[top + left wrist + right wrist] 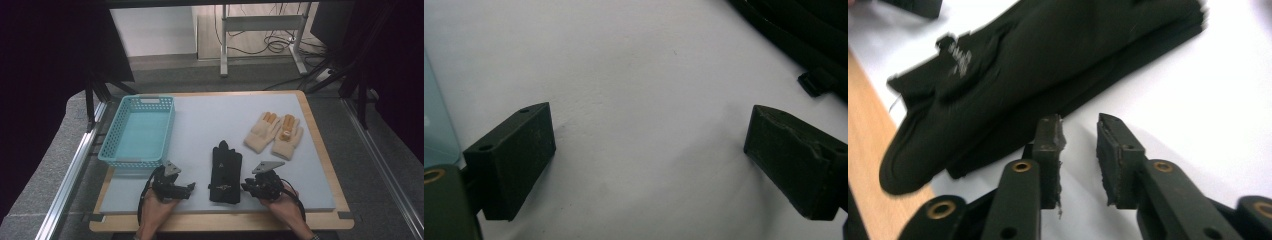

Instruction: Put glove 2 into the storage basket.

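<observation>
The black gloves (pixel 225 172) lie stacked flat on the counter (pixel 210 117) between the 2 grippers, their long axis running away from the person, cuffs near the front edge and glove fingertips pointing toward the far side.

The right gripper (pixel 248 188) sits just beside the gloves' right edge. In the right gripper view its fingers (pixel 1050 150) stand a narrow gap apart with nothing between them, only bare counter; the gloves (pixel 1038 75) lie just ahead and to the left of the tips, not touched as far as the picture shows. No grip yet.

The left gripper (pixel 189 187) rests near the gloves' left side, a little farther off. Its fingers (pixel 516 155) are spread wide over bare counter, holding nothing; a strip of the gloves (pixel 809 35) shows off beyond the right finger, and the teal basket (pixel 137 130) stands just beyond its left finger.

Judging by this, the right gripper is nearer and would take the gloves from the side, across their short axis, by moving toward its own left. The cream gloves (pixel 274 134) lie well apart on the far right.
</observation>
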`<action>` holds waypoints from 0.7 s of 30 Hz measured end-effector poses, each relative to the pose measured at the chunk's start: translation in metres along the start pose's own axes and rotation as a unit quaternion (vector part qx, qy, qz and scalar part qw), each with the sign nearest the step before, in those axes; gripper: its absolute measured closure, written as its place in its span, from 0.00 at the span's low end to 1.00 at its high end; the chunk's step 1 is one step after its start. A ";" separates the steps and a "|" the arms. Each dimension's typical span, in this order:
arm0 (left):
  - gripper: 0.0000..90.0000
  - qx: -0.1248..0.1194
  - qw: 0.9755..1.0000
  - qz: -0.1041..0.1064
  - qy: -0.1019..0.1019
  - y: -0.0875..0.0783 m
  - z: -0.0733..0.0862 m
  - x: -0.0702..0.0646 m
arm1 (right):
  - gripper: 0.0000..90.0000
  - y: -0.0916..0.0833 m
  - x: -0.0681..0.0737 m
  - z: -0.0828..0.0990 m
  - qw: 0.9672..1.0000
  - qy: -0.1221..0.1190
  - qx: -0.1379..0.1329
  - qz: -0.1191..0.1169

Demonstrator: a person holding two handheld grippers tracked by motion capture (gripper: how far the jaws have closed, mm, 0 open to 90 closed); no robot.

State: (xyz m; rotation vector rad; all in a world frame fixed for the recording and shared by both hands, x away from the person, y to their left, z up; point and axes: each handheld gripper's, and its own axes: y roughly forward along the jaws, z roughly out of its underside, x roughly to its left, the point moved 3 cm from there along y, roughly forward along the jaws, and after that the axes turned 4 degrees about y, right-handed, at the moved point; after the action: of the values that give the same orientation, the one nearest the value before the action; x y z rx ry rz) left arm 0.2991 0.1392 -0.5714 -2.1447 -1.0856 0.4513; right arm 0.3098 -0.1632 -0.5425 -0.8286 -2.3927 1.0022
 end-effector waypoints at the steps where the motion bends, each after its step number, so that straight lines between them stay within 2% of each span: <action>1: 0.07 0.000 1.000 0.000 0.000 0.000 0.000 0.000 | 0.80 0.001 0.001 0.002 1.000 -0.002 0.000 -0.003; 3: 0.07 0.000 1.000 -0.002 0.000 -0.001 0.001 0.000 | 0.82 0.002 0.003 0.003 1.000 -0.008 -0.007 -0.004; 4: 0.05 0.003 1.000 -0.007 -0.001 -0.002 0.002 0.002 | 0.83 0.005 0.007 0.002 1.000 -0.013 -0.010 -0.019; 6: 0.05 0.004 1.000 -0.007 -0.004 -0.003 0.003 0.004 | 0.83 0.007 0.009 0.001 1.000 -0.016 -0.011 -0.020; 7: 0.04 0.004 1.000 -0.015 -0.011 -0.005 0.005 0.008 | 0.83 0.011 0.012 -0.002 0.999 -0.025 -0.015 -0.023; 9: 0.03 0.005 1.000 -0.020 -0.013 -0.006 0.007 0.011 | 0.83 0.014 0.014 -0.003 0.999 -0.025 -0.016 -0.027; 11: 0.01 0.008 1.000 -0.026 -0.015 -0.009 0.011 0.019 | 0.82 0.023 0.023 -0.010 0.999 -0.035 -0.020 -0.030; 13: 0.01 0.007 1.000 -0.021 -0.020 -0.010 0.013 0.021 | 0.81 0.029 0.027 -0.014 0.998 -0.039 -0.023 -0.032; 16: 0.02 0.009 1.000 -0.023 -0.013 -0.011 0.014 0.023 | 0.77 0.038 0.033 -0.021 0.998 -0.049 -0.029 -0.031; 17: 0.02 0.006 1.000 -0.023 -0.015 -0.011 0.014 0.023 | 0.77 0.045 0.037 -0.027 0.998 -0.056 -0.032 -0.026; 21: 0.02 0.007 1.000 -0.019 -0.019 -0.011 0.014 0.024 | 0.77 0.055 0.041 -0.035 0.997 -0.066 -0.037 -0.020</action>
State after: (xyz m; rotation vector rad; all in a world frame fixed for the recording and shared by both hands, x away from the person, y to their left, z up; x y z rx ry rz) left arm 0.2992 0.1693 -0.5737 -2.1071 -1.1374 0.4822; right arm 0.3193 -0.0882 -0.5546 -0.7574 -2.5614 0.9866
